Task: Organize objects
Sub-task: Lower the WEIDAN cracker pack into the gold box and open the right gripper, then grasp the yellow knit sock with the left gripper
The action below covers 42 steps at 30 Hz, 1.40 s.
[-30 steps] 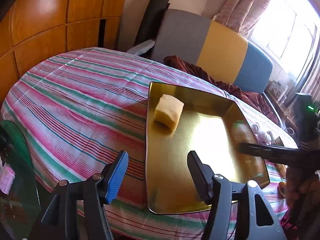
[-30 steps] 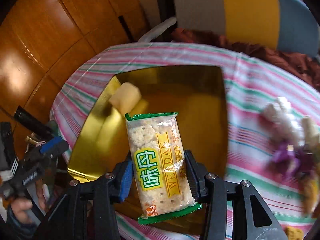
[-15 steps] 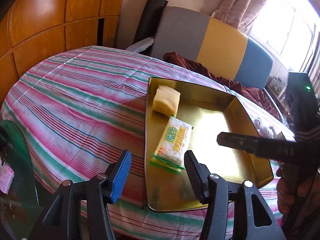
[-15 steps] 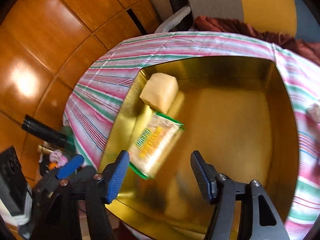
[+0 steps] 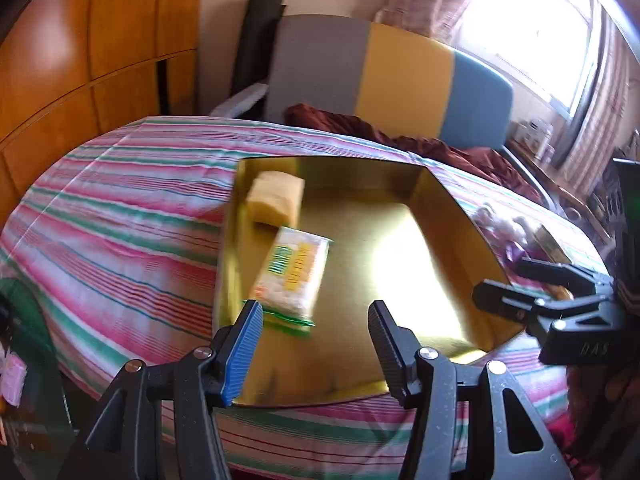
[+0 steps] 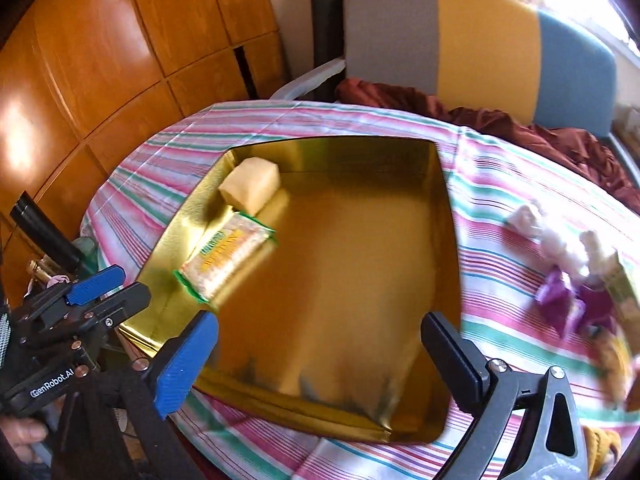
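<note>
A gold tray (image 6: 404, 168) (image 5: 452, 212) lies on the striped tablecloth. In its left part rests a pale yellow block (image 6: 250, 184) (image 5: 276, 198). Just in front of the block lies a cracker packet (image 6: 228, 256) (image 5: 294, 276), flat on the tray floor. My right gripper (image 6: 320, 324) hovers over the tray's near edge. Its jaws are opening wide, with nothing between them. It shows at the right of the left wrist view as the right gripper (image 5: 500, 280). My left gripper (image 5: 316, 336) (image 6: 116, 292) stands open and empty at the tray's near left corner, just short of the packet.
Small white and purple items (image 6: 560, 256) lie on the cloth right of the tray. Behind the table stands a grey, yellow and blue chair (image 6: 480, 40) with a dark red cloth (image 6: 480, 120) draped on it. A wooden panel wall (image 6: 100, 60) runs along the left.
The cracker packet has left my right gripper and now lies in the tray by the yellow block. The right jaws have spread wide. My left gripper has narrowed a little and shifted toward the tray.
</note>
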Each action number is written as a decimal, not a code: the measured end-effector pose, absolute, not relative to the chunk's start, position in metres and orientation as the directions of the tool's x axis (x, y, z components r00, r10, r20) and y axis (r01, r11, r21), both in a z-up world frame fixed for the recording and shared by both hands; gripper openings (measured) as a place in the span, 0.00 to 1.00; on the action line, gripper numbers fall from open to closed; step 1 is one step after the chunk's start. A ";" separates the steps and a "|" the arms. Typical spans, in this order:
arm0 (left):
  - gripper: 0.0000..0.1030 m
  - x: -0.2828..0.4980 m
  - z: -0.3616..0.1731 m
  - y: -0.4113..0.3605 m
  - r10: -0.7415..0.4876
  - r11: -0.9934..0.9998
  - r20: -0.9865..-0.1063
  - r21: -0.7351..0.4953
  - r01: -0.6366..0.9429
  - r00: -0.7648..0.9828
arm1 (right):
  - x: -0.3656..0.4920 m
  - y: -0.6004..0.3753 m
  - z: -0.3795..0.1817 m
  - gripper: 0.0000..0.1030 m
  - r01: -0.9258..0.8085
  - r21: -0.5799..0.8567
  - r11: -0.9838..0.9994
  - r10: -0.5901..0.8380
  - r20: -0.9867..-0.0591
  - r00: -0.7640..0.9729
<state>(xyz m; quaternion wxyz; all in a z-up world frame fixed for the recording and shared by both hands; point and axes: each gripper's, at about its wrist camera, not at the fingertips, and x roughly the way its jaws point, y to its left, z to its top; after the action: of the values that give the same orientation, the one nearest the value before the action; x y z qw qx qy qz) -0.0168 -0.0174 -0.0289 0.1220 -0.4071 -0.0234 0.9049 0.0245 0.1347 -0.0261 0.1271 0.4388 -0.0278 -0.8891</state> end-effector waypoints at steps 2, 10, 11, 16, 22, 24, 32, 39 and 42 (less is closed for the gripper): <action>0.54 -0.015 -0.028 -0.007 0.263 -0.961 -0.734 -0.145 -0.234 -0.627 | 0.029 0.149 -0.023 1.00 0.178 0.160 -0.971 -0.236 -0.769 -0.595; 0.54 -0.009 -0.021 0.040 0.378 -0.904 -0.731 -0.158 -0.398 -0.569 | 0.057 0.245 -0.008 1.00 0.001 0.126 -0.992 -0.096 -0.753 -0.650; 0.54 -0.008 -0.020 0.048 0.394 -0.893 -0.731 -0.162 -0.420 -0.557 | 0.062 0.261 -0.006 1.00 -0.033 0.118 -0.992 -0.068 -0.753 -0.654; 0.54 -0.003 -0.023 0.096 0.459 -0.826 -0.747 -0.159 -0.541 -0.481 | 0.095 0.353 0.001 1.00 -0.252 0.101 -0.963 0.092 -0.750 -0.655; 0.54 0.009 -0.026 0.169 0.540 -0.698 -0.767 -0.179 -0.694 -0.345 | 0.133 0.451 -0.004 1.00 -0.502 0.211 -0.839 0.198 -0.741 -0.641; 0.54 0.015 -0.028 0.193 0.555 -0.657 -0.773 -0.181 -0.732 -0.307 | 0.145 0.476 -0.012 1.00 -0.555 0.318 -0.768 0.167 -0.738 -0.653; 0.73 0.032 -0.046 0.283 0.589 -0.527 -0.797 -0.255 -0.811 -0.133 | 0.158 0.493 -0.013 1.00 -0.530 0.512 -0.676 0.086 -0.659 -0.747; 0.80 0.031 -0.059 0.334 0.589 -0.530 -0.804 -0.308 -0.790 -0.082 | 0.162 0.499 -0.017 1.00 -0.515 0.559 -0.650 0.057 -0.640 -0.766; 0.80 0.031 -0.063 0.351 0.575 -0.541 -0.814 -0.304 -0.784 -0.082 | 0.160 0.501 -0.020 1.00 -0.514 0.568 -0.643 0.047 -0.641 -0.766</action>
<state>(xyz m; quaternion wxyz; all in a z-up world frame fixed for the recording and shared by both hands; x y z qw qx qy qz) 0.0311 0.3515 -0.0635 0.4669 -0.4908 0.1062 0.7279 0.1597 0.5011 -0.0199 -0.1638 0.2999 -0.3895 -0.8553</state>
